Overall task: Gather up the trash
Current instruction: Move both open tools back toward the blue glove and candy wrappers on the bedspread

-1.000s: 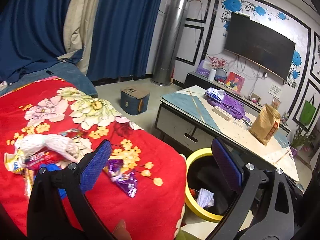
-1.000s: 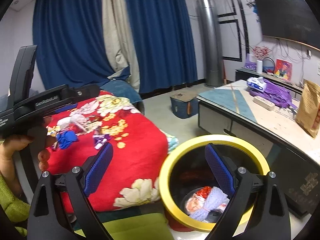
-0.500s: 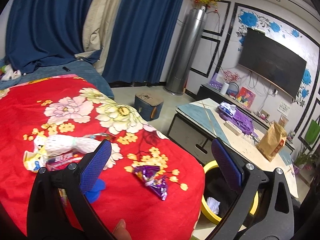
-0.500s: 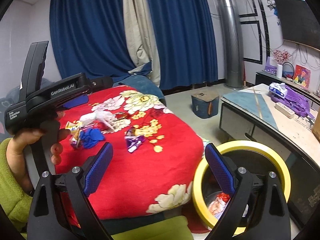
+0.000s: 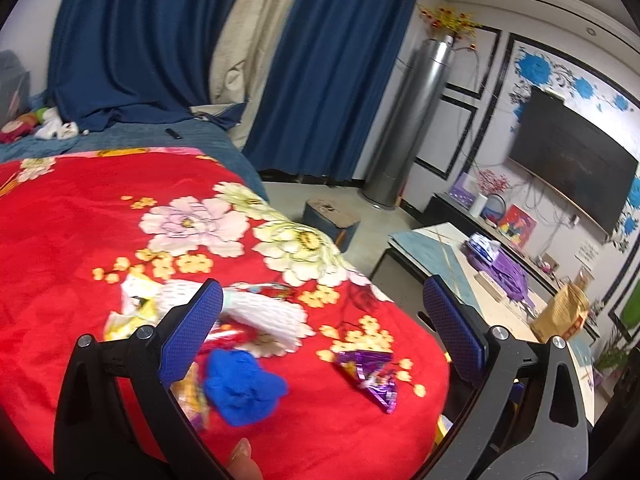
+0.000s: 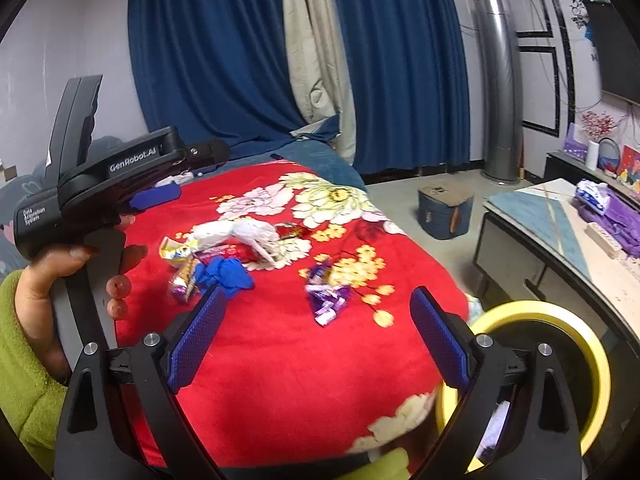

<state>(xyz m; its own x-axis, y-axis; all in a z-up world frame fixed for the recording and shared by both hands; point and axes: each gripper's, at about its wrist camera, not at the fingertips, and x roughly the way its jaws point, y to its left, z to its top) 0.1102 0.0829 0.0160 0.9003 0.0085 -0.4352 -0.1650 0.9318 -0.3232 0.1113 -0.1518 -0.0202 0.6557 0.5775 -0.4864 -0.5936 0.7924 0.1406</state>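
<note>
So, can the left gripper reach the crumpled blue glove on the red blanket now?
Probably yes. The left gripper is open, and the crumpled blue glove lies uncovered just ahead on the red floral blanket, nothing between.

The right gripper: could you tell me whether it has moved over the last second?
Yes. The right gripper has swung from over the yellow-rimmed bin, which has slid to the lower right of its view, towards the red blanket with its litter.

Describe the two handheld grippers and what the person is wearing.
Both the left gripper and right gripper have black angular frames with silver bolts and blue textured pads. The left gripper's black body reads "GenRobot.AI" in white. The sleeve is fuzzy green.
</note>
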